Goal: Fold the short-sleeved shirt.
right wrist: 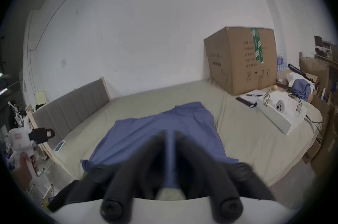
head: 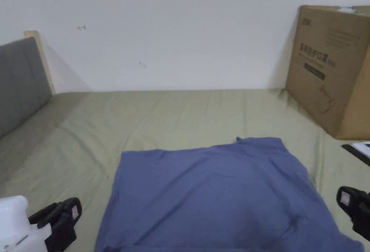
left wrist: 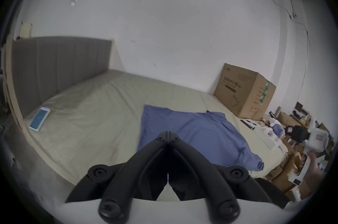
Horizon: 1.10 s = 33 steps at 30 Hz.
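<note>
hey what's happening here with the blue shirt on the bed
A person holds a hand-held gripper in each hand over a bed where a blue shirt lies spread fairly flat. The left hand-held gripper is shut and empty, off the shirt's left side. The right hand-held gripper hangs near the shirt's right side with a narrow gap between its jaws, gripping nothing. A cardboard box stands by the wall and a phone lies near the headboard.

The blue shirt (head: pixel 216 195) lies spread flat on the bed, near its front edge. It looks partly folded, perhaps with sleeves tucked in.
</note>
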{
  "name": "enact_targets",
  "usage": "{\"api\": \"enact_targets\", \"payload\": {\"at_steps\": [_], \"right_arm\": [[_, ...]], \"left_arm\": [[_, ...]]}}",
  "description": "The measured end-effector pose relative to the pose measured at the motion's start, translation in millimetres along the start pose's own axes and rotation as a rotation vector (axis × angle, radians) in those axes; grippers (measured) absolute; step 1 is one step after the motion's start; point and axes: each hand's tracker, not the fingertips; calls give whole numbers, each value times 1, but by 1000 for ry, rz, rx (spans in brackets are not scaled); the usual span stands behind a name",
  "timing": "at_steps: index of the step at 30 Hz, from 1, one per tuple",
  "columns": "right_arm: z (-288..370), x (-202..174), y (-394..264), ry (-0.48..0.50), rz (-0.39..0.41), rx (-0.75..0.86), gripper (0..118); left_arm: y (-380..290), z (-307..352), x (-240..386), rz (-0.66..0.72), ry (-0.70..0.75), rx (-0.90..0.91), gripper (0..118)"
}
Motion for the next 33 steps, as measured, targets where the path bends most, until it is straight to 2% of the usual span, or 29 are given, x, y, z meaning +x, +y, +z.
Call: {"api": "enact_targets", "payload": {"at_steps": [1,3,4,6,7,9,11,12,13,14,15,16,20,22,23,24,26,27,29,33], "right_arm": [[3,-6,-2,-5,-7,4,0],[2,-8,-1,56,-39,-16,0],[2,-8,0,90,-41,-44,0],[-2,-10,2,70,11,-84,0],[-2,-12,2,57,40,-95,0],[-2,-14,3,73,58,-107,0],[-8,-13,-1,111,59,-135,0],[-10,-14,-2,122,61,-146,0],[-11,-16,-3,129,67,-158,0],[-14,-16,-6,131,74,-170,0],[-15,-17,-8,131,81,-178,0],[-15,-18,-10,131,87,-184,0],[-21,-17,-19,134,97,-224,0],[-26,-15,-24,125,106,-260,0],[-29,-14,-26,118,109,-272,0],[-31,-13,-27,113,109,-280,0],[-35,-7,-30,100,86,-293,0],[-36,-4,-30,95,71,-295,0],[-37,6,-27,88,34,-286,0],[-46,38,-23,50,-1,-320,0]], "left_arm": [[-1,6,-4,9,-24,3,0],[1,1,-9,5,-48,-7,0],[7,-6,-10,-45,-54,-68,0],[23,-34,-15,-135,-38,-253,0],[28,-58,-20,-166,-61,-422,0],[19,-98,-33,-145,-120,-702,0],[-1,-132,-41,-155,-116,-832,0],[-8,-143,-44,-195,-74,-862,10],[-17,-154,-48,-232,-64,-884,34],[-23,-162,-52,-250,-55,-890,69],[-31,-171,-54,-246,-43,-885,111],[-37,-178,-57,-251,-20,-877,118],[-44,-181,-58,-279,-36,-832,116],[-53,-190,-64,-264,-33,-852,110],[-55,-190,-55,-233,-80,-878,105],[-60,-191,-56,-217,-113,-878,89],[-75,-191,-56,-264,-78,-873,13],[-76,-186,-49,-320,-74,-856,2],[-76,-176,-46,-338,-110,-798,2],[-63,-147,-46,-217,-108,-642,2]]}}
